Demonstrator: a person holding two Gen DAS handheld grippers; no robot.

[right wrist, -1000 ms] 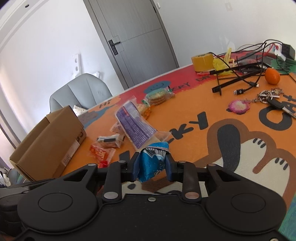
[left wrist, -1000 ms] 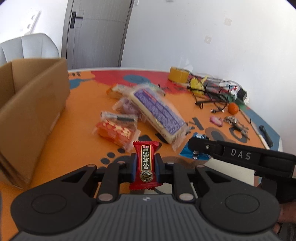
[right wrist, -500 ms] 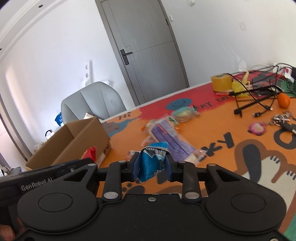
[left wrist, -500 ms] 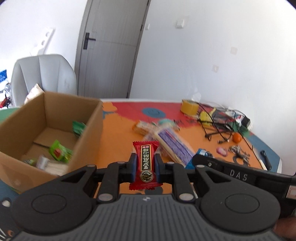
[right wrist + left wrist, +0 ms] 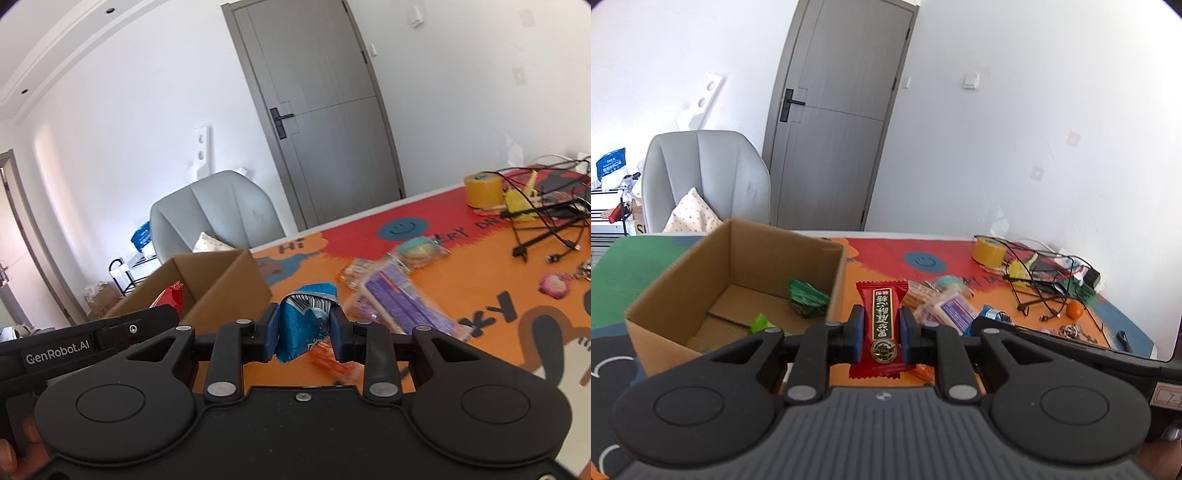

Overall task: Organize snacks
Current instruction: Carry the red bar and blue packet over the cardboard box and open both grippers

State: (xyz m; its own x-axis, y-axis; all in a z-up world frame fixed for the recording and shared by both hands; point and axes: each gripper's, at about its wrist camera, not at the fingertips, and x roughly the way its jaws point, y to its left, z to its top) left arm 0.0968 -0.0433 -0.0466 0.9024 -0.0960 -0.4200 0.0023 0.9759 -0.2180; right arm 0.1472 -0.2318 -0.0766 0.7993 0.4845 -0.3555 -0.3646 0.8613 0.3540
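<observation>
The left gripper [image 5: 881, 328] clenched a red candy bar [image 5: 882, 325] upright just right of the open cardboard box [image 5: 738, 288], while the right gripper [image 5: 304, 328] clenched a blue packet [image 5: 308, 321] nearby, probably for dropping in.

Colourful table [image 5: 886, 254]: cardboard box [image 5: 665, 295], snack packets [image 5: 402, 302], cables [image 5: 1041, 291].

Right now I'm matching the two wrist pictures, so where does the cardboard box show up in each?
Left wrist view: the cardboard box sits left of centre, open, with green packets inside, just beyond the left gripper's fingers.
Right wrist view: the cardboard box sits left of centre, beyond the right gripper's fingers, side wall facing the camera.
Shared landmark: the grey door behind the table.
</observation>
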